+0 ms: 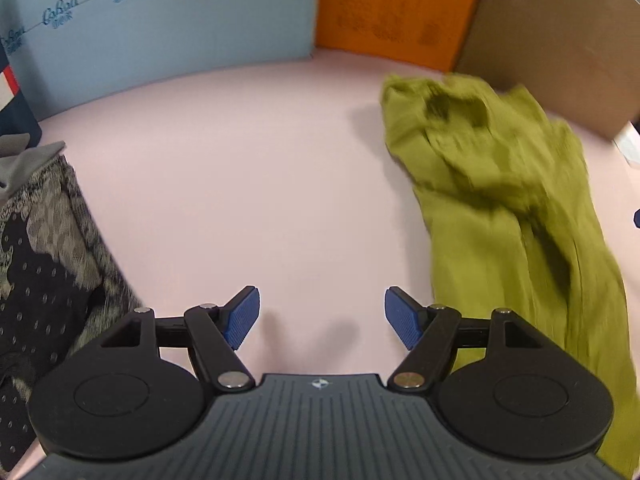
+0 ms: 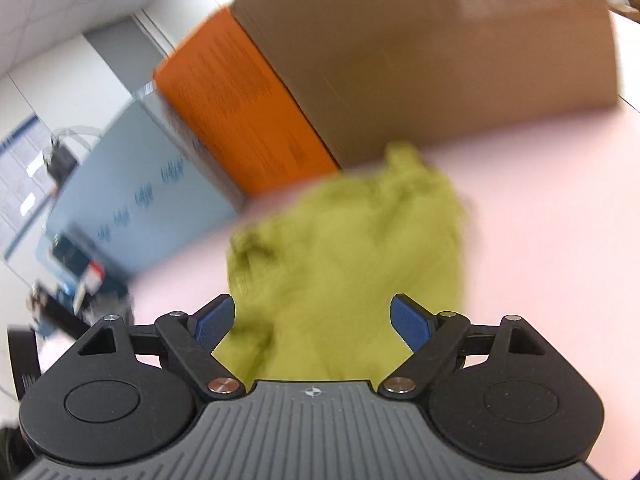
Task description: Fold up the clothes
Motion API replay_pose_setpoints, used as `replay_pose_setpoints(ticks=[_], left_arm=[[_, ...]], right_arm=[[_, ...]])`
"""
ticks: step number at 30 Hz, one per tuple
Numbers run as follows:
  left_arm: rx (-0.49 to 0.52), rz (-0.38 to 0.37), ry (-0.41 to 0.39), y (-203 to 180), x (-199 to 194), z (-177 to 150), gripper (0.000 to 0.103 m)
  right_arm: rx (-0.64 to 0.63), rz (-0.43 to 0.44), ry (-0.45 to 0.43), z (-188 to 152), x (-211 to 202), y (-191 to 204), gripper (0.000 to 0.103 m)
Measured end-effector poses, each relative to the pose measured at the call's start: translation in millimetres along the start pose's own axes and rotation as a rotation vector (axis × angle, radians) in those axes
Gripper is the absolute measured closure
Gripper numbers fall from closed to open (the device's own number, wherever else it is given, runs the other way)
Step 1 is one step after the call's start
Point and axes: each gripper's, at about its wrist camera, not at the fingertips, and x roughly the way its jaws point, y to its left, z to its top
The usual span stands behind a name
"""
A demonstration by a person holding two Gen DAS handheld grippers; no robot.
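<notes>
Nearest to us in the left wrist view, our left gripper (image 1: 322,318) hangs over bare pink table (image 1: 248,168), its blue pads spread wide with nothing between them. Our right gripper (image 2: 312,322) is likewise released, jaws apart above the olive-green garment (image 2: 352,248), the pads not pressing on the cloth.

The olive-green garment lies crumpled on the table, bunched into deep folds at its far end near the brown cardboard box (image 1: 560,40) and trailing toward us as a long, smoother strip. Its lower end runs out of the left wrist view, and motion blur smears its creases in both views, so we cannot tell what kind of garment it is. At the left edge, a patterned dark cloth (image 1: 44,264) is cut off.
</notes>
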Motion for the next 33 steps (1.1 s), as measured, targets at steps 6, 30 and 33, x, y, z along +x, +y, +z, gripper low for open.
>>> replay_pose_setpoints(ticks=[6, 30, 33], left_arm=[[0.124, -0.083, 0.098, -8.4, -24.2, -56.7, 0.031], [-0.06, -0.344, 0.21, -2.1, -43.8, -86.6, 0.014], [0.082, -0.277, 0.165, -31.2, -45.9, -74.8, 0.05]], right_arm=[[0.123, -0.035, 0.102, -83.6, -47.7, -10.2, 0.019], [0.518, 0.099, 0.071, -165.8, -73.7, -15.8, 0.014], [0.389, 0.061, 0.109, -156.0, -58.4, -1.8, 0.089]])
